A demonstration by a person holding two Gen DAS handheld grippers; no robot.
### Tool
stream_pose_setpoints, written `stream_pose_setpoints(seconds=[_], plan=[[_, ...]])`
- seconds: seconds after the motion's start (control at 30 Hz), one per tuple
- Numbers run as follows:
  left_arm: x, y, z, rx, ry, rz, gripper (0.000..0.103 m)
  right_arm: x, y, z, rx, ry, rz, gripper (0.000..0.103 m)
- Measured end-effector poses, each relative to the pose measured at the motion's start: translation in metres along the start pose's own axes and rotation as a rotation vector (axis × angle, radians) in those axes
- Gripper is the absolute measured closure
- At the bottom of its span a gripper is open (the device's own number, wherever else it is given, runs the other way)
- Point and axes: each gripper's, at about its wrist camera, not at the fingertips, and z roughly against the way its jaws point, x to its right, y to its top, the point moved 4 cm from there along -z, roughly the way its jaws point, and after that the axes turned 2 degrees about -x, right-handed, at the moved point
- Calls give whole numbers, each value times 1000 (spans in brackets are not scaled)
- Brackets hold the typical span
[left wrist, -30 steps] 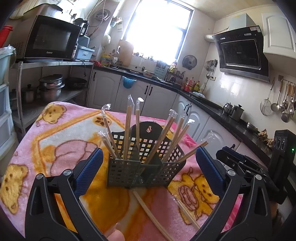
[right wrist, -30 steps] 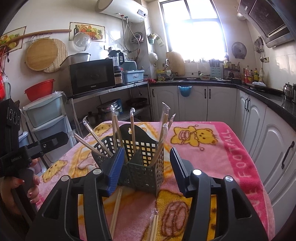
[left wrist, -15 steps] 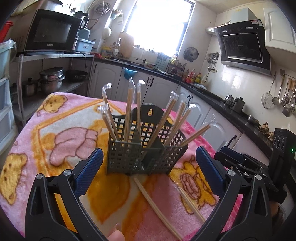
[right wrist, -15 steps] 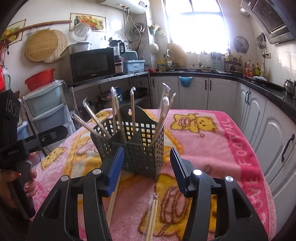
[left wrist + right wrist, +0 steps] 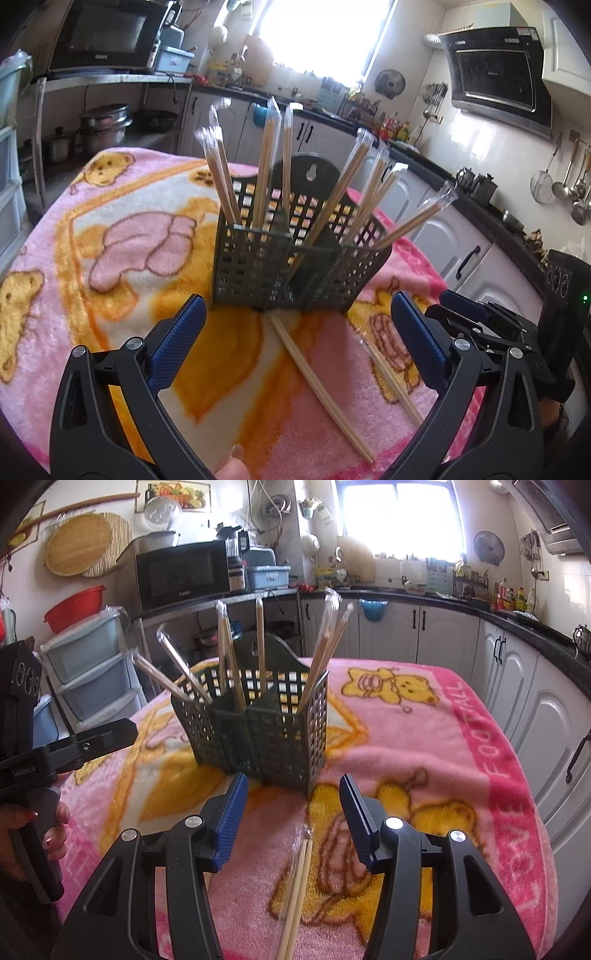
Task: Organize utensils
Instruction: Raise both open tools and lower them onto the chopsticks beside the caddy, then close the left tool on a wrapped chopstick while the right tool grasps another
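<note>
Both claws stand apart with nothing between their blue ribbed pads: the left claw (image 5: 295, 332) is spread wide, the right claw (image 5: 291, 808) about half as wide. Each points down and forward at the pink bear-print blanket (image 5: 110, 229) that covers the desk.

Just ahead of the right claw, almost in line with the gap between its pads, lies a plastic-wrapped pair of pale wooden chopsticks (image 5: 295, 878). Its long axis runs toward the camera and away, so the jaws already straddle it crosswise; by my reading the right hand is the nearer one and would need only to drop and close. A second wrapped pair of pale wooden chopsticks (image 5: 321, 384) lies flat in front of the left claw, its long axis slanting from the basket's foot toward the lower right, so that hand would have to turn to take it squarely.

Beyond both stands the dark grey perforated plastic utensil basket (image 5: 295, 266), upright, its compartments already holding several wrapped chopstick pairs (image 5: 269, 166) that lean outward.

Around the desk is a kitchen: a black microwave (image 5: 181, 572) on a metal shelf, white cabinets, a bright window, a range hood (image 5: 495, 74).
</note>
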Motion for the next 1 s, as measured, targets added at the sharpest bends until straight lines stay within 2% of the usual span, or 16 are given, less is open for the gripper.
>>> stream_pose_setpoints(seconds=[0.27,0.63,0.77,1.0], plan=[[-2,-13,-21,-60,0,8,11,5,-14,-14,-68,2,-7,53],[-11,-29,-63,-181,11,31,11,11,-31,-34,-144,3,-1,53],[-13,-31,-79,-225,12,37,25,11,-36,-43,-181,4,4,53],[-13,-37,-104,-297,1,68,35,10,-42,-61,-237,18,16,53]])
